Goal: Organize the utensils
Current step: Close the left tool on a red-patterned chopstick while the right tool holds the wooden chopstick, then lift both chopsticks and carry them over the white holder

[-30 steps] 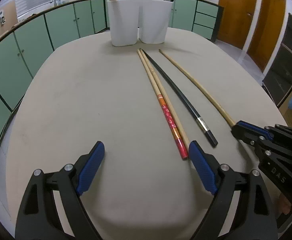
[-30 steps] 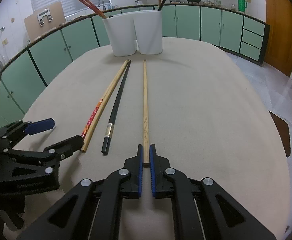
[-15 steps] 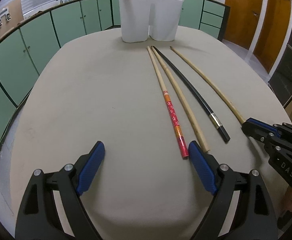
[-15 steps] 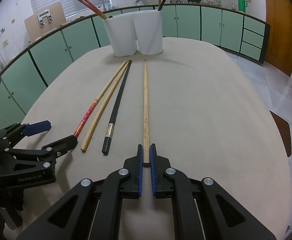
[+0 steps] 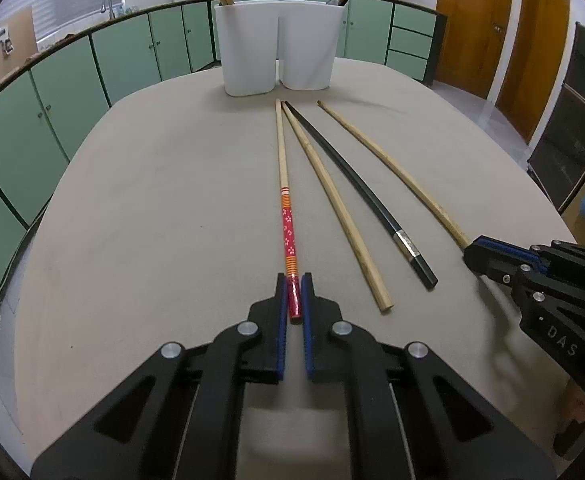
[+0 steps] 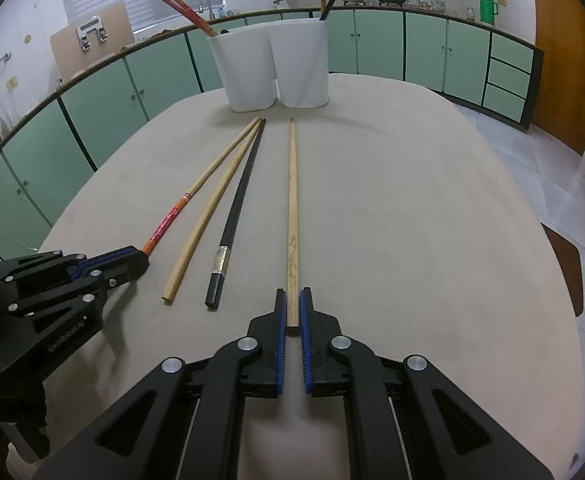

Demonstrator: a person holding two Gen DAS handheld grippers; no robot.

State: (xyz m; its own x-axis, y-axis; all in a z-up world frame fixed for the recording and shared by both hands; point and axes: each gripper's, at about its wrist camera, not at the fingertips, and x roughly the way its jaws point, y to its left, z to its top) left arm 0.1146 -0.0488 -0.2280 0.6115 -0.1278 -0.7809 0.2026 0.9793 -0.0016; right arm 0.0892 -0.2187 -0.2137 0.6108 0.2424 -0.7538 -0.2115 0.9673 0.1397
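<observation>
Four chopsticks lie lengthwise on the table, tips toward the white holder.

Left gripper is clamped on the butt of the red stick. Right gripper is clamped on the butt of the inscribed stick.

The plain stick and black stick lie loose between them.

Judgement: light, stiff, thin, probably slick; an end grip lets the far tip sag or swivel.

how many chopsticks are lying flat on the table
4. The red-patterned chopstick lies leftmost, its end in the left tongs. Next come the plain wooden chopstick and the black chopstick. The inscribed wooden chopstick lies rightmost, in the right tongs.
</observation>
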